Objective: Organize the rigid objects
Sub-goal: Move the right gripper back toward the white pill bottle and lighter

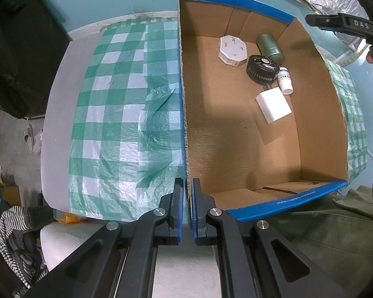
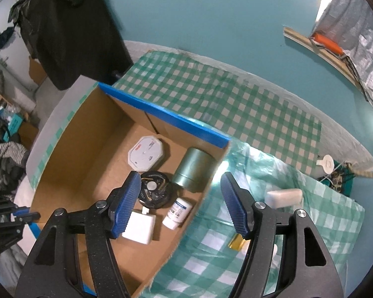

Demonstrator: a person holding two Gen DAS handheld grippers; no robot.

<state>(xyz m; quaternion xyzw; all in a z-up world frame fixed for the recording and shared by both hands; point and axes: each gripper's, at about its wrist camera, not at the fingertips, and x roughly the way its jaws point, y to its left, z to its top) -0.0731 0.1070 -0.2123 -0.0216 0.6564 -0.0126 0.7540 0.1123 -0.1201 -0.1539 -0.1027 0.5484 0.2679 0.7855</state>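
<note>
An open cardboard box (image 1: 236, 134) with blue-taped rims (image 2: 166, 116) stands on a green checked cloth. Inside lie a white octagonal case (image 1: 232, 49), a green tin (image 1: 269, 44), a black round fan-like disc (image 1: 262, 68), a small white bottle (image 1: 285, 77) and a white charger block (image 1: 273, 104); all show in the right wrist view too, with the block (image 2: 139, 227) nearest. My left gripper (image 1: 186, 198) is shut on the box's left wall at its near corner. My right gripper (image 2: 179, 201) is open and empty above the box's right wall.
On the cloth (image 2: 248, 104) right of the box lie a white bar (image 2: 284, 197) and a small gold object (image 2: 236, 243). A white round cap (image 2: 325, 164) sits at the table's far right. Dark clothes hang at the left (image 2: 69, 24). A teal wall stands behind.
</note>
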